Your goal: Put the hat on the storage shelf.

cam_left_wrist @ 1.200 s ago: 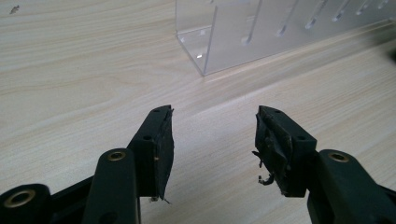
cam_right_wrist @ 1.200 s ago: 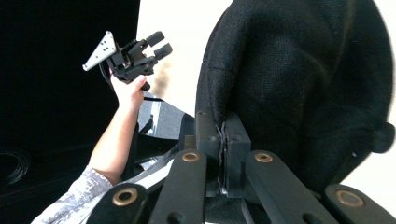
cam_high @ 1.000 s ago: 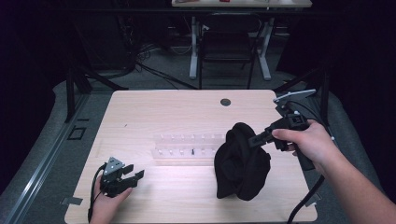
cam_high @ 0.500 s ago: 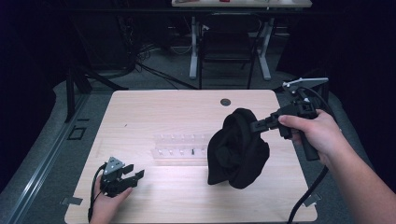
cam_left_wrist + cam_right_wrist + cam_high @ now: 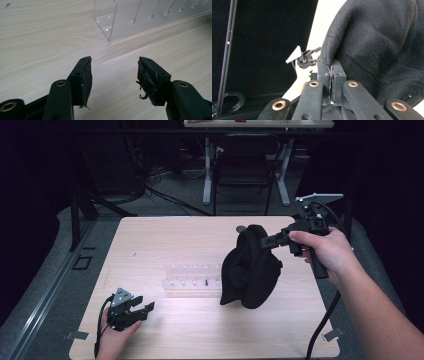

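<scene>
The right gripper (image 5: 267,241) is pinching a black cloth (image 5: 250,267), seemingly lifted (hanging below it); the left gripper (image 5: 142,309) is resting wide open.

the left gripper (image 5: 113,75) hangs low over the pale wooden table (image 5: 37,37), its two black jaws spread wide with bare wood between them. the pad on one finger (image 5: 147,77) is frayed and torn. beyond the jaws stands a clear acrylic rack (image 5: 140,17), its near corner well apart from them.
</scene>
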### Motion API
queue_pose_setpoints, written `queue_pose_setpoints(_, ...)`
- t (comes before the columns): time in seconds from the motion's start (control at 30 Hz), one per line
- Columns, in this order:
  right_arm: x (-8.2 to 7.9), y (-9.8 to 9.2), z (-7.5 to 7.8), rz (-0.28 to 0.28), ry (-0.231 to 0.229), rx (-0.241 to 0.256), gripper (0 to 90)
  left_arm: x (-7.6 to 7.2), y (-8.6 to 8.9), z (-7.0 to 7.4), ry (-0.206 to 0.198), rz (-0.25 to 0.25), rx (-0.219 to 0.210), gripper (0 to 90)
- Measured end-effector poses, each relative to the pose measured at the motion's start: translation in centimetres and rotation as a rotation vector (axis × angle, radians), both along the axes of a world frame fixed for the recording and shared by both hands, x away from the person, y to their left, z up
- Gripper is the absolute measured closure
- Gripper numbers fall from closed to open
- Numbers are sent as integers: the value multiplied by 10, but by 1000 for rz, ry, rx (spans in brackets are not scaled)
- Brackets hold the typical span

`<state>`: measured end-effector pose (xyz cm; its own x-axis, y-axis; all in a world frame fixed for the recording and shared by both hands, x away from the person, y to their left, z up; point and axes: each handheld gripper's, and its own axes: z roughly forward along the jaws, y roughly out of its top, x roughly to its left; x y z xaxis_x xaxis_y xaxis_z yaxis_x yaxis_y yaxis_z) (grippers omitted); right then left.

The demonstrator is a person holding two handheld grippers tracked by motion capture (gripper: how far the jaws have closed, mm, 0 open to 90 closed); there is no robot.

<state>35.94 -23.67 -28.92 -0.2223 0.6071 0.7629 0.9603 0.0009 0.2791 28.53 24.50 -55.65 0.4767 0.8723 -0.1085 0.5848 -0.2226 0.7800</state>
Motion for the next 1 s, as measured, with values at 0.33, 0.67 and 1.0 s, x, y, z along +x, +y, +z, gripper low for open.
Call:
queue_pose_setpoints(0.33, 16, 16, 0, -5, -13, 8, 885, 0, 0, 0, -1, -3, -2, 453)
queue_pose_setpoints(0.67, 33, 30, -2, -7, -21, 16, 885, 0, 0, 0, 0, -4, 1, 453)
queue_pose_setpoints(1.0, 48, 38, -7, -31, -25, 15, 885, 0, 0, 0, -3, -6, -2, 453)
